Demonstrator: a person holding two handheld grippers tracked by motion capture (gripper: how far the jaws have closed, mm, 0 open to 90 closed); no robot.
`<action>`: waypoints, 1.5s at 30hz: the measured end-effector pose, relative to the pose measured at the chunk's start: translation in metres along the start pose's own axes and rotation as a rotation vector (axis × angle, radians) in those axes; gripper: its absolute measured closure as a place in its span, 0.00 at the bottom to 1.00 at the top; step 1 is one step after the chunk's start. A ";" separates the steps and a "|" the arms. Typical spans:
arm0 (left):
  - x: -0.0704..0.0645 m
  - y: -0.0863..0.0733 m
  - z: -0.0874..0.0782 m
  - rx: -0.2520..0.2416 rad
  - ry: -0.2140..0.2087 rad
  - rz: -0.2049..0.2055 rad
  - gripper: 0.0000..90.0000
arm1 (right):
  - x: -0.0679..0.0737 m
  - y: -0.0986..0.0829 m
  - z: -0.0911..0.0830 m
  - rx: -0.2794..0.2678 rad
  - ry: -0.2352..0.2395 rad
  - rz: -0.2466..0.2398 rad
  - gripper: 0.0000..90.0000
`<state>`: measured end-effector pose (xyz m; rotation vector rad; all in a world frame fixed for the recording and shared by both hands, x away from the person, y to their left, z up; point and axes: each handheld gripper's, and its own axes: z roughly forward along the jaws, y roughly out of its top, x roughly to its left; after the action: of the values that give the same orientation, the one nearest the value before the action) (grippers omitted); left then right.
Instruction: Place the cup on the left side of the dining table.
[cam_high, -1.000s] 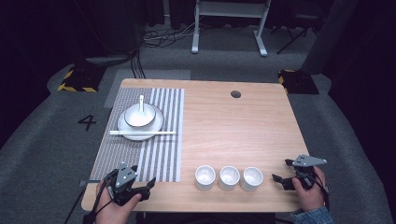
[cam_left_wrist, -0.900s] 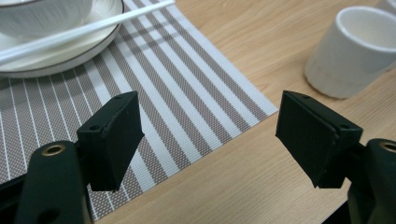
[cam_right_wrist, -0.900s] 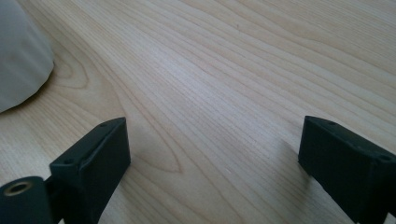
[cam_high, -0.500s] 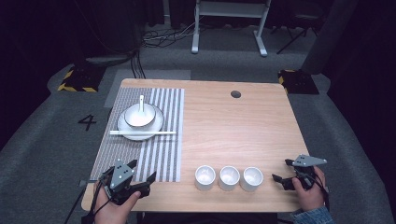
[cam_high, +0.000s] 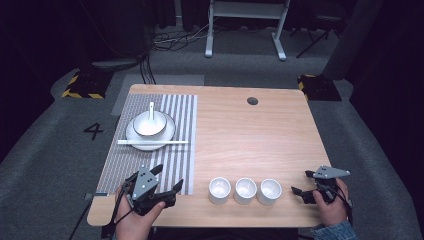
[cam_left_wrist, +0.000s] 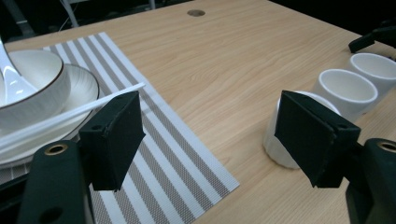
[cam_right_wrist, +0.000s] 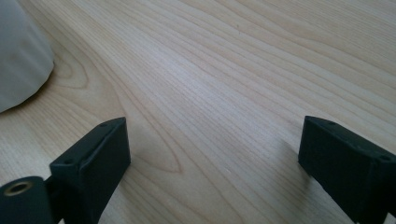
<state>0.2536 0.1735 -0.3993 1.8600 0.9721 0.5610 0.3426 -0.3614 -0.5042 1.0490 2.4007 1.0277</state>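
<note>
High view: left gripper hovering over the striped placemat's near corner, jaws spread wide, gripping nothing. Right gripper resting low near the table's right edge, jaws likewise wide and empty. Three white cups sitting in a row between them; bowl with spoon sitting on a plate farther back.

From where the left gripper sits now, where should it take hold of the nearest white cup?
Grip the nearest white cup across its rim and upper wall, one jaw on the near side and one on the far side, coming from its left. Its right side is probably blocked by the middle cup. The left gripper is open and empty.
</note>
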 end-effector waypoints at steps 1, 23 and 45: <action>-0.002 0.002 0.001 -0.005 -0.005 0.001 0.26 | 0.000 0.000 0.000 0.001 0.000 0.000 0.10; -0.047 0.032 0.043 -0.022 -0.136 0.076 0.25 | 0.000 0.000 0.000 0.000 0.000 0.000 0.10; -0.067 0.008 0.099 0.046 -0.214 0.039 0.20 | 0.000 0.000 0.000 0.001 0.000 0.000 0.10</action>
<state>0.2888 0.0648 -0.4366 1.9383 0.8134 0.3561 0.3427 -0.3615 -0.5042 1.0487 2.4014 1.0273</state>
